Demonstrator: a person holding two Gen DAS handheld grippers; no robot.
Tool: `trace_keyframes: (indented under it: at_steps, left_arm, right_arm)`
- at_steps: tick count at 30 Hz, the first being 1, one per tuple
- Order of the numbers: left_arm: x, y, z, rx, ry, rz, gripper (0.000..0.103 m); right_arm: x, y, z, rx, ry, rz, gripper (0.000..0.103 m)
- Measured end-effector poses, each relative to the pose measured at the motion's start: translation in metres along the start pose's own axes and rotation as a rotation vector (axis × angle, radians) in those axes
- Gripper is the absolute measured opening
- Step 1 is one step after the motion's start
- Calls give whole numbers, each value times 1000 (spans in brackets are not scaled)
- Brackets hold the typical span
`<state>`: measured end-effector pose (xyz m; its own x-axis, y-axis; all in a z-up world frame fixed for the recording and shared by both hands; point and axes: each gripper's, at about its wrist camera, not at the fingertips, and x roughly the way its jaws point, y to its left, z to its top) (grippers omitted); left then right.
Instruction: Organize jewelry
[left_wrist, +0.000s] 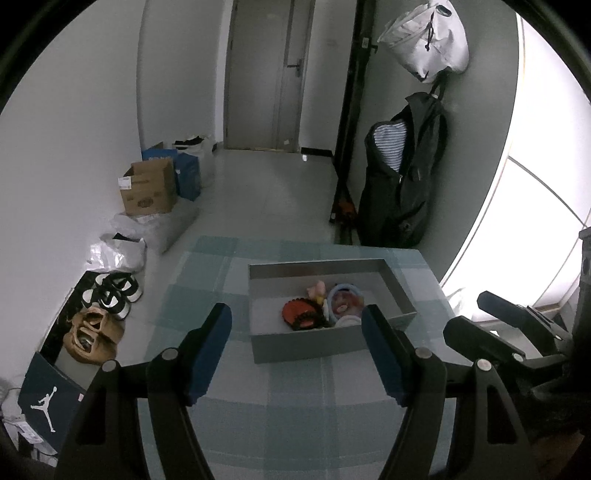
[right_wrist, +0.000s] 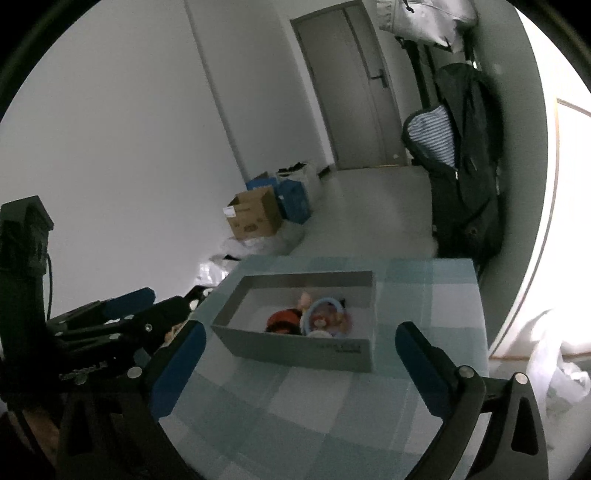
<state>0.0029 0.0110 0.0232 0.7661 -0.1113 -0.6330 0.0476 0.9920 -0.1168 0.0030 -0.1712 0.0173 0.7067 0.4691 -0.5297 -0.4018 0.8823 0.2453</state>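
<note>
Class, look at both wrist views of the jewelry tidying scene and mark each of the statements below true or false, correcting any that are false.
1. The grey box sits on a checked tablecloth. True.
2. The left tongs are clamped on the orange item. False: they are open and empty, short of the box.
3. The box's lid is on. False: it is open-topped, with its contents showing.
4. The right tongs hold nothing. True.
5. The blue-rimmed round item lies on the cloth outside the box. False: it lies inside the box, beside the orange item.
</note>
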Motion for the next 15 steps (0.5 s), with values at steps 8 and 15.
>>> trace_keyframes:
  at_steps: [8,15]
  left_arm:
    - [0,1,-2,-8,5,-4,69]
    - [-1,-5,-3,12,7,-10,69]
  right_arm:
    - [-9,-6,1,24,-16,-1,103]
    - [-9,-7,1,31,-14,-4,103]
